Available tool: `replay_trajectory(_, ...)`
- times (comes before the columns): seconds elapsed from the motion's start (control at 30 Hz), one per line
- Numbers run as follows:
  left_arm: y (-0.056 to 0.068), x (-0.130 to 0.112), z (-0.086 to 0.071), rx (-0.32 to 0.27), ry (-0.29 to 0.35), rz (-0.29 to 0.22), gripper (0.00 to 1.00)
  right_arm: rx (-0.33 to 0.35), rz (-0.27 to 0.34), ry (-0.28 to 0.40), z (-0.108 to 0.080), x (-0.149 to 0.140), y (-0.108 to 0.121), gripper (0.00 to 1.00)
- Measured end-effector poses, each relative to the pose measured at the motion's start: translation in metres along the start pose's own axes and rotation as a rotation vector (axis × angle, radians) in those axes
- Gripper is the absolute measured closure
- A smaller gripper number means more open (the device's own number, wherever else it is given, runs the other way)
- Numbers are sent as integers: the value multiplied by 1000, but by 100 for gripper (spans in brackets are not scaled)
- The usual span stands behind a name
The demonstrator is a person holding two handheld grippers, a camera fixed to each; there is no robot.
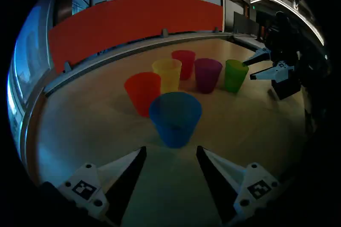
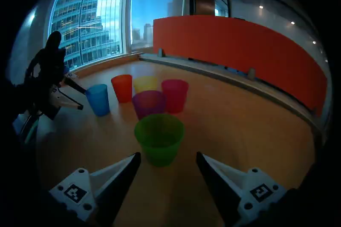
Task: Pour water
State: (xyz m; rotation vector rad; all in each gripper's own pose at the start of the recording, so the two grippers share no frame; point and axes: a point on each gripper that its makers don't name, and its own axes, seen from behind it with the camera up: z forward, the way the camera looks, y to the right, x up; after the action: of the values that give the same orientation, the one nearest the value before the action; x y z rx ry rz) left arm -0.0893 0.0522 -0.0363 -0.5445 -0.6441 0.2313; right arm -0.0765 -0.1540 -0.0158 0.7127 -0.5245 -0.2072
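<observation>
Left gripper (image 1: pixel 171 150) is spread wide with nothing clamped, the blue cup (image 1: pixel 175 116) dead ahead at twelve o'clock, just off the tips on the wooden table (image 1: pixel 85 120). Behind it are the orange cup (image 1: pixel 143 90) at eleven, then the yellow cup (image 1: pixel 168 73), pink cup (image 1: pixel 184 63) and purple cup (image 1: pixel 207 73), with the green cup (image 1: pixel 235 75) at two. Beside that one is the right gripper (image 2: pixel 167 155). Its own view has the fingers apart, the green cup at twelve with a gap either side. That view adds tall windows (image 2: pixel 81 18) at eleven and the left gripper at nine, pointing at the blue cup.
</observation>
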Motion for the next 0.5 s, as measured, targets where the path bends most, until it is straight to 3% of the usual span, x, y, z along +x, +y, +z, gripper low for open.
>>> replay_trajectory(0.5, -8, 8, -23, 96, 85, -11, 13, -105, 58, 55, -35, 0, 12, 0)
